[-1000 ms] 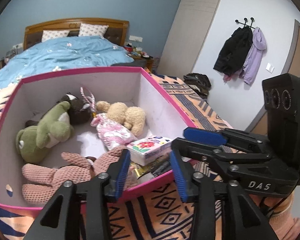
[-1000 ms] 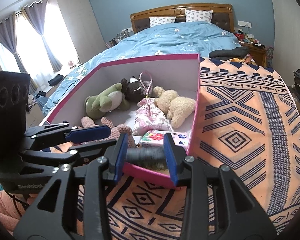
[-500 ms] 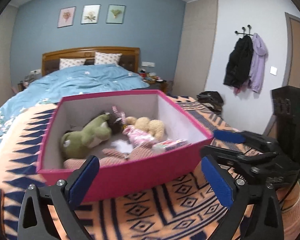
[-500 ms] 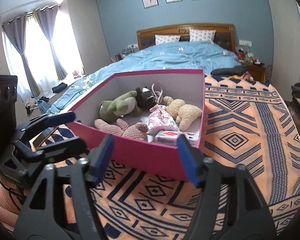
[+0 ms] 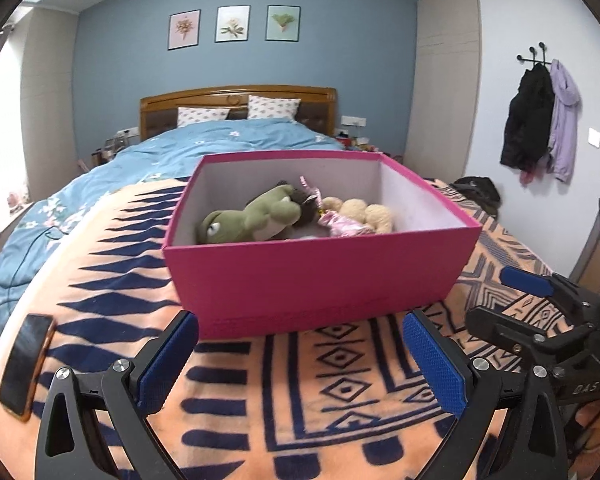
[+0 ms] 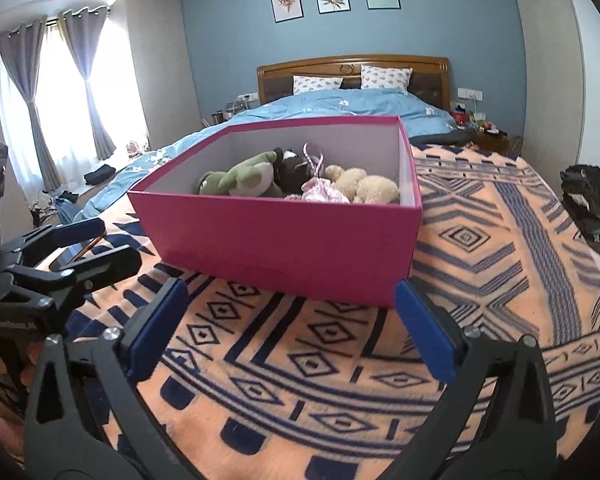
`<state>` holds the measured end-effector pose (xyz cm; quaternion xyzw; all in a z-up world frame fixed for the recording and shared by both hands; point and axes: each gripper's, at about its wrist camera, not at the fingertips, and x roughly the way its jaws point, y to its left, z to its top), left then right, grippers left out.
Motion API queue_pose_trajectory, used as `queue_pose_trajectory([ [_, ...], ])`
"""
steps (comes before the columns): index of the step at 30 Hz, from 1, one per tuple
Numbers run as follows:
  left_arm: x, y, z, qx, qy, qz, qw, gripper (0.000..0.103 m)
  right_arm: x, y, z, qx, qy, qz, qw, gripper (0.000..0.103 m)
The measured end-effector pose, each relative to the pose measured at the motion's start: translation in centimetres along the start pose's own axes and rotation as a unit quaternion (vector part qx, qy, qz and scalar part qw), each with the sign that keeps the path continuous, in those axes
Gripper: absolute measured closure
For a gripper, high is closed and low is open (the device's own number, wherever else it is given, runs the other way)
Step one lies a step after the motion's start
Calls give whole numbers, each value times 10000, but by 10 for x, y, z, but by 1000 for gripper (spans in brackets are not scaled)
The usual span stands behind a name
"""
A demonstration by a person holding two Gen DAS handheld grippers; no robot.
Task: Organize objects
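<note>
- On the near part of a patterned orange blanket (image 5: 300,392): pink box (image 5: 320,276), open-topped, lid not in view, standing level and upright.
- Within the box, as far as the near wall allows: green frog plush (image 5: 248,220) toward the left; dark plush (image 6: 290,170) behind it; small pink drawstring pouch (image 5: 344,228) at centre; beige teddy (image 5: 374,216) toward the right. Anything lower in the box hidden by the near wall.
- Left gripper (image 5: 300,364): spread wide, holding nothing, hovering just near of the box's front wall and clear of it.
- Right gripper (image 6: 292,328): likewise spread wide and holding nothing, near of the box's front right corner, not touching.
- Step in hand, as a judgement: loading appears finished or paused; no loose toys visible on the blanket near the box, both tools free.
- Next move, as a judgement: either a search for remaining loose items, or a two-sided grasp of the box walls for carrying or squaring; a lid, if one exists, is not in sight.
- Orientation of box: long axis running left to right across the left-wrist view, one long wall facing near; seen corner-on and skewed from the right-wrist view.
- Orientation of frog plush: lying down, long axis slanting from near left to far right, head at the near-left end.
- Also present: dark phone (image 5: 24,364) flat on the blanket, well to the left of the box.
</note>
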<state>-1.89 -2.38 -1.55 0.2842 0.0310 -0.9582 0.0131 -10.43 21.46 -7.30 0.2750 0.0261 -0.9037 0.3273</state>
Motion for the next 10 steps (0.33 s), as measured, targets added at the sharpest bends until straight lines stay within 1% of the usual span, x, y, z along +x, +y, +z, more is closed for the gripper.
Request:
queue_pose_trajectory([
  [6, 0, 1, -9, -36, 77, 195, 9998, 0, -1, 8, -9, -29, 69, -59, 10000, 0],
  [10, -1, -3, -14, 41, 92, 331, 9994, 0, -2, 14, -11, -99, 56, -94, 9999, 0],
])
